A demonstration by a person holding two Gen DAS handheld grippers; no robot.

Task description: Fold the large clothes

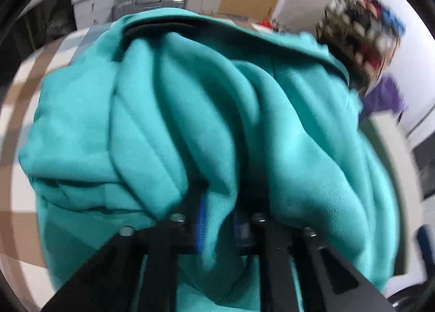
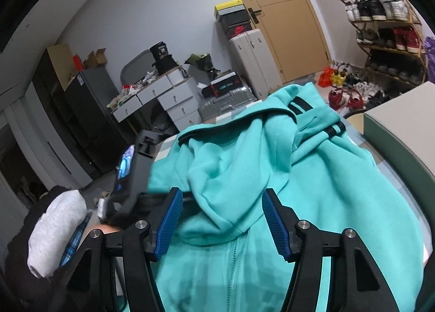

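A teal zip-up hoodie (image 2: 272, 176) is seen bunched in a heap on a checked surface (image 1: 24, 100), its hood and a sleeve with black stripes piled toward the far side and the zip running down toward the right wrist camera. In the left wrist view the cloth (image 1: 190, 121) fills most of the picture, and the picture is blurred. The left gripper (image 1: 217, 219) is buried in the fabric: its jaws are drawn tight together with a fold of the hoodie pinched between the blue pads. The right gripper (image 2: 221, 219) is held above the garment near the zip, its jaws standing apart and nothing pressed between the ribbed blue pads (image 2: 168, 219); the cloth lies below them. The body of the left gripper is visible in the right wrist view at the hoodie's left edge (image 2: 133, 176). A folded grey garment (image 2: 54, 230) lies just left of the hoodie. A pale box (image 2: 402, 132) sits at the right. Behind, a shoe rack (image 2: 386, 34), suitcases (image 2: 250, 62) and a drawer unit (image 2: 168, 97) are seen
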